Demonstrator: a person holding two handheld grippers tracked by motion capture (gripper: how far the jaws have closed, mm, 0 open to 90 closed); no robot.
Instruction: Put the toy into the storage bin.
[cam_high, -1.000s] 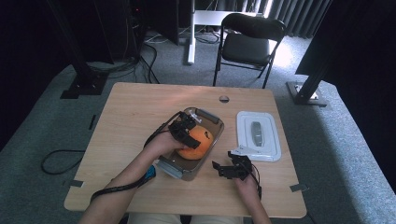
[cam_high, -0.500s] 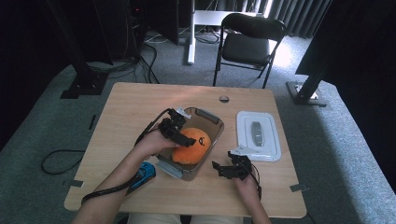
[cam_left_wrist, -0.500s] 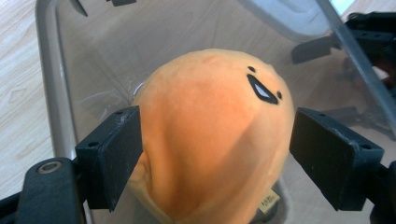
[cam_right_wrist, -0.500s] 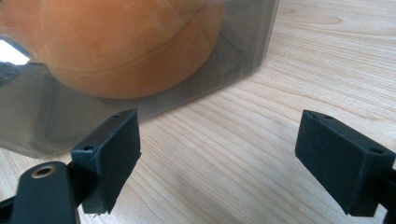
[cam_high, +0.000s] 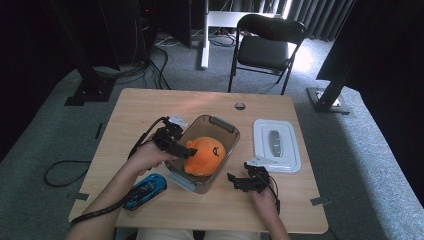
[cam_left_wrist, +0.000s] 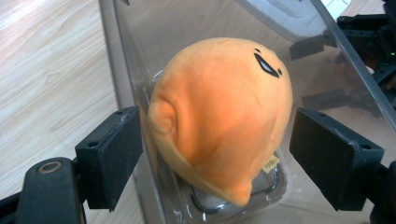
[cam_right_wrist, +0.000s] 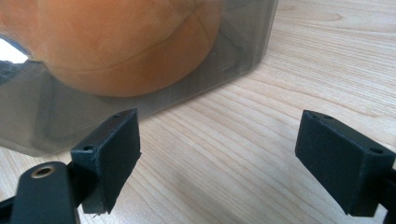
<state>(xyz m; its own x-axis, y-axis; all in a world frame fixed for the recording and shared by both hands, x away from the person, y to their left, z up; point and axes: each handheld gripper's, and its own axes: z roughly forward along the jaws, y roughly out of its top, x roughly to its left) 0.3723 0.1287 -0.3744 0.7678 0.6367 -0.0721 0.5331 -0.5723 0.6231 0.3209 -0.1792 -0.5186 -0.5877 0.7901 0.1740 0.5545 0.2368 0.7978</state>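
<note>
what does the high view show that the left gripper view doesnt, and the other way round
High view alone: the blue toy car near the table's front left, the white lid lying flat to the right of the clear container, and the black folding chair beyond the table.

Left gripper view alone: the left gripper open, its jaws standing either side of the orange plush toy, and a small yellow tag on the toy's underside.

Both: the plush inside the container, the wooden tabletop, and the right gripper beside the container.

The plush lies in the container; lid right, toy car left.
</note>
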